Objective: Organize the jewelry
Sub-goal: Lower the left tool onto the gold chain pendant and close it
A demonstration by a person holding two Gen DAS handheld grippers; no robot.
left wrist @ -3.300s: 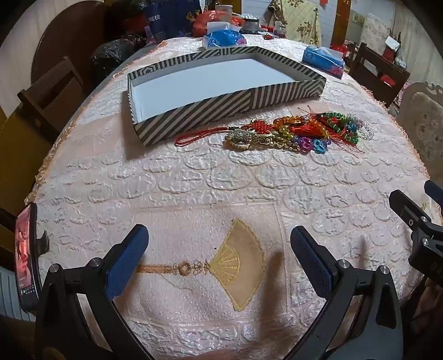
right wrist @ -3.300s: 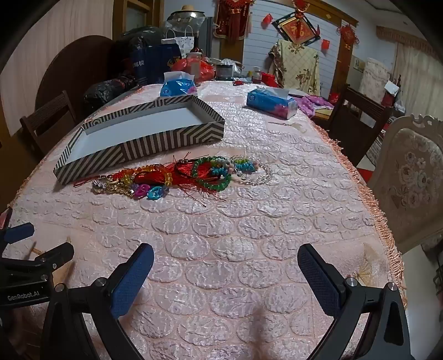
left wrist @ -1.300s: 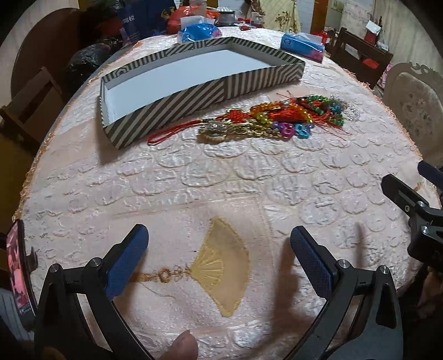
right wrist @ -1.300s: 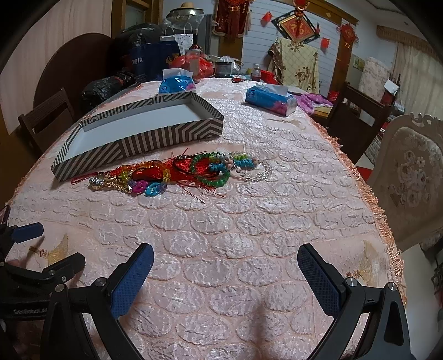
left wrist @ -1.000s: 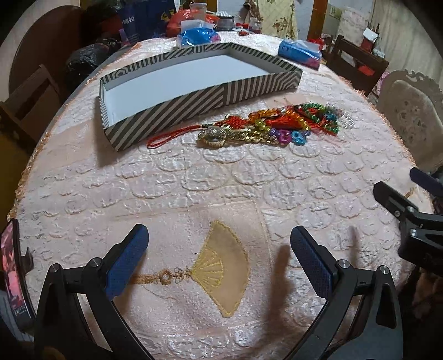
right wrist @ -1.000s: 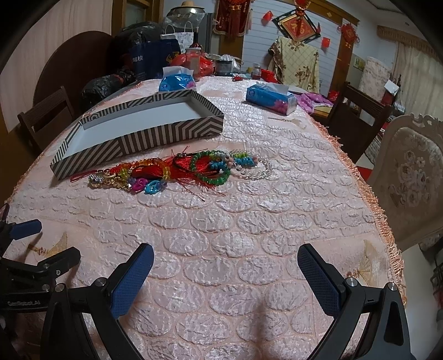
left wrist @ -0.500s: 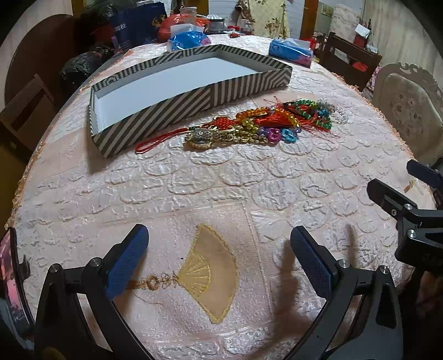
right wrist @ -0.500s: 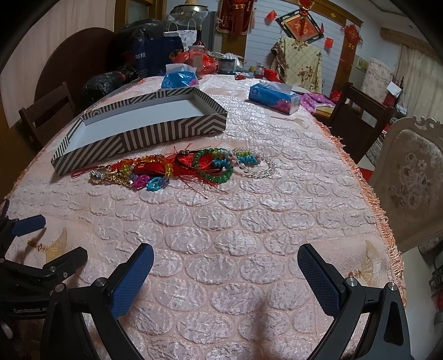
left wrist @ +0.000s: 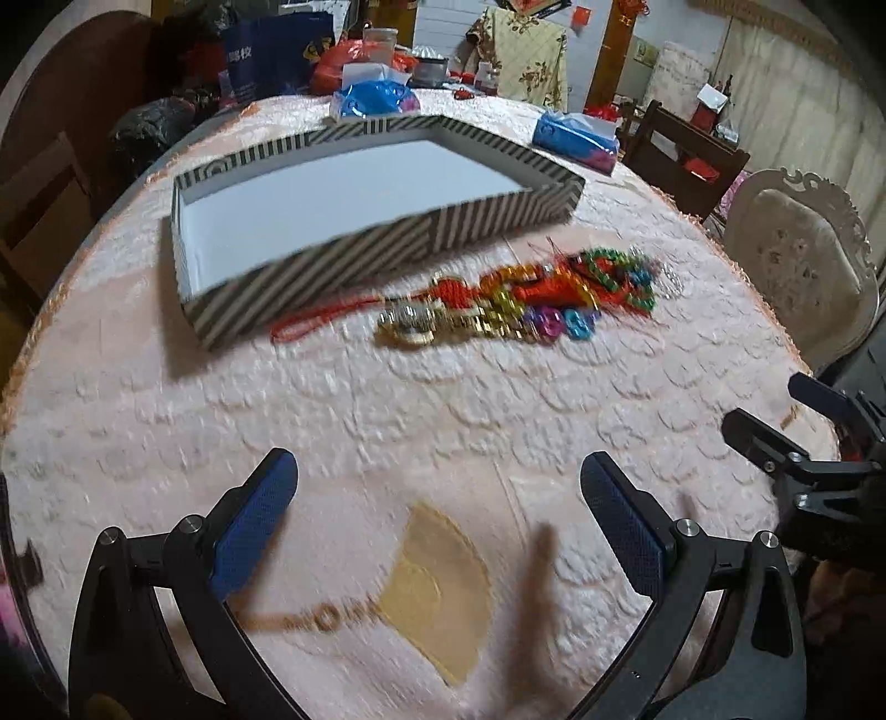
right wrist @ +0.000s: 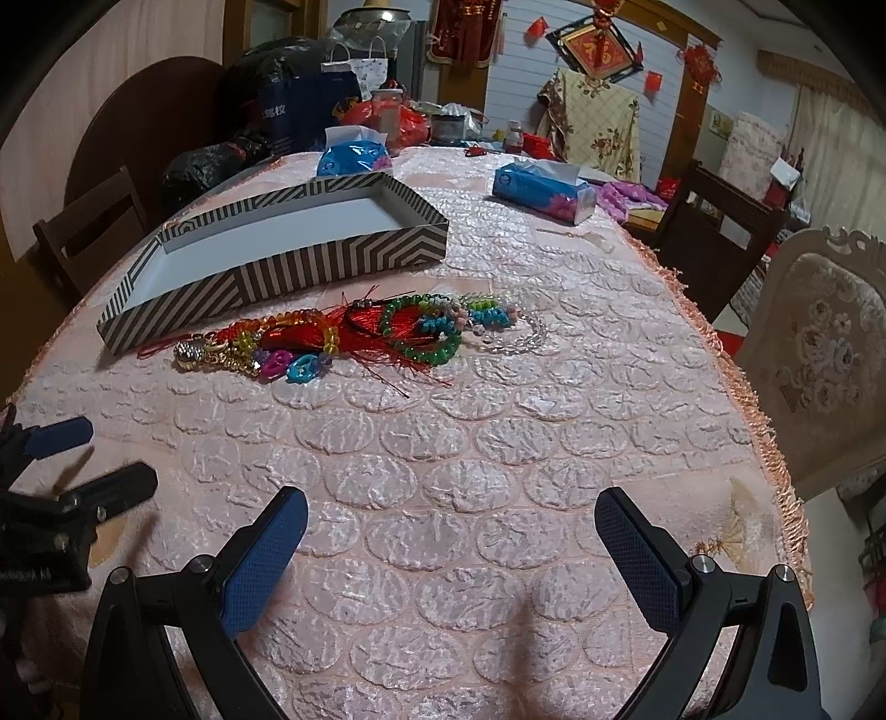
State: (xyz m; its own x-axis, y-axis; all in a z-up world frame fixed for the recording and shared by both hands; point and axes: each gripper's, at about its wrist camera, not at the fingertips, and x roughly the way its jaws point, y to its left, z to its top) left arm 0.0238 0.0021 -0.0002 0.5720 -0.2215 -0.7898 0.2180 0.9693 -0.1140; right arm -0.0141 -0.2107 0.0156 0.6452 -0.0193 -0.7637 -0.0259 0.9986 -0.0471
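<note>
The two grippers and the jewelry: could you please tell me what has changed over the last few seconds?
Both grippers have eased forward toward the jewelry; the left gripper is moving, as its blurred view shows. Nothing was grasped: left and right gripper jaws stay open and empty. The jewelry still lies beside the empty tray.

Readable text in the room

White characters, apparently "学校", are printed on the dark blue bag behind the table; a gold character, unclear, is shown on the red diamond hanging on the wall.
</note>
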